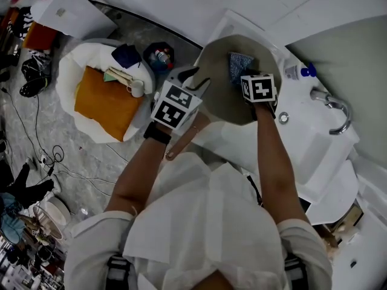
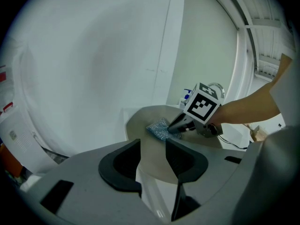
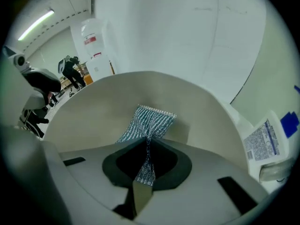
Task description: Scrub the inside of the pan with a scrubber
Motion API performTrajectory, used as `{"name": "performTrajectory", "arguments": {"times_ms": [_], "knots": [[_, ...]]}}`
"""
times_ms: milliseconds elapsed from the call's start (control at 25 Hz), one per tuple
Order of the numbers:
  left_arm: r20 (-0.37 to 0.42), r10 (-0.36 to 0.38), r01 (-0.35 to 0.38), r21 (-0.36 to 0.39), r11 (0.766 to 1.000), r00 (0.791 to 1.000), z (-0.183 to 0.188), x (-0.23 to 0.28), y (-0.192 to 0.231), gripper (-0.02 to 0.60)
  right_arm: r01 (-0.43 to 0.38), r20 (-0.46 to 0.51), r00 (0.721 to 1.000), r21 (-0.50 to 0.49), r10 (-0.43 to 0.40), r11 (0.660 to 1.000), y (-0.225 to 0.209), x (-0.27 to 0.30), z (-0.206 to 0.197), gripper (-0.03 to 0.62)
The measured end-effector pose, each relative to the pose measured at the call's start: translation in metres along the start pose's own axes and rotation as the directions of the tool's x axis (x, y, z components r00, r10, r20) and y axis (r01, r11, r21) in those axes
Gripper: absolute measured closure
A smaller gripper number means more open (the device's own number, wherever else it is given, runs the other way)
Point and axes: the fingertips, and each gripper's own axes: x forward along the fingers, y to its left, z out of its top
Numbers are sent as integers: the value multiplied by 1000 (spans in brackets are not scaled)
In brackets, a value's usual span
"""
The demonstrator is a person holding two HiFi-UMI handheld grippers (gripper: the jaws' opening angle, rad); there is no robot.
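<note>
A round pan with a pale beige inside is tilted over the white sink. My left gripper is shut on its near rim; in the left gripper view the pan edge runs between the dark pads of the left gripper. A blue mesh scrubber lies against the pan's inner wall. My right gripper is shut on the scrubber's lower end. In the right gripper view the scrubber is pinched to a narrow strip at the right gripper and fans out on the pan.
The white sink carries a chrome faucet at the right. A bottle with a blue cap stands beside the pan. On the floor at left a white bag holds orange cloth and a cup; cables lie nearby.
</note>
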Motion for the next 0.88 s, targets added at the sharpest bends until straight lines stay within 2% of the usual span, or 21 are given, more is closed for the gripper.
{"name": "performTrajectory", "arguments": {"times_ms": [160, 240, 320, 440, 520, 600, 720, 800, 880], "knots": [[1, 19, -19, -21, 1000, 1000, -6, -1, 8, 405, 86, 96, 991, 66, -92, 994, -22, -11, 15, 565], [-12, 28, -28, -30, 999, 1000, -12, 1, 13, 405, 119, 104, 986, 103, -130, 988, -32, -10, 16, 565], [-31, 23, -24, -44, 999, 999, -19, 4, 16, 405, 121, 88, 987, 117, -132, 986, -33, -5, 14, 565], [-54, -53, 48, -96, 994, 997, -27, 2, 10, 387, 85, 75, 993, 120, -95, 989, -25, 3, 16, 565], [-89, -142, 130, -121, 984, 986, -35, -7, -4, 326, 66, 79, 994, 120, -76, 991, -22, 6, 19, 565], [-145, -237, 219, -132, 967, 961, -48, -17, -25, 285, 58, 83, 994, 122, -68, 991, -21, 6, 20, 565], [-240, -343, 318, -136, 938, 908, -70, -31, -60, 260, 58, 87, 994, 117, -69, 991, -22, 4, 20, 565], [-319, -375, 351, -132, 927, 870, -87, -36, -81, 249, 53, 90, 994, 116, -63, 992, -21, 4, 21, 565], [-393, -377, 360, -118, 925, 839, -101, -35, -98, 237, 49, 92, 994, 113, -59, 992, -20, 2, 21, 565]]}}
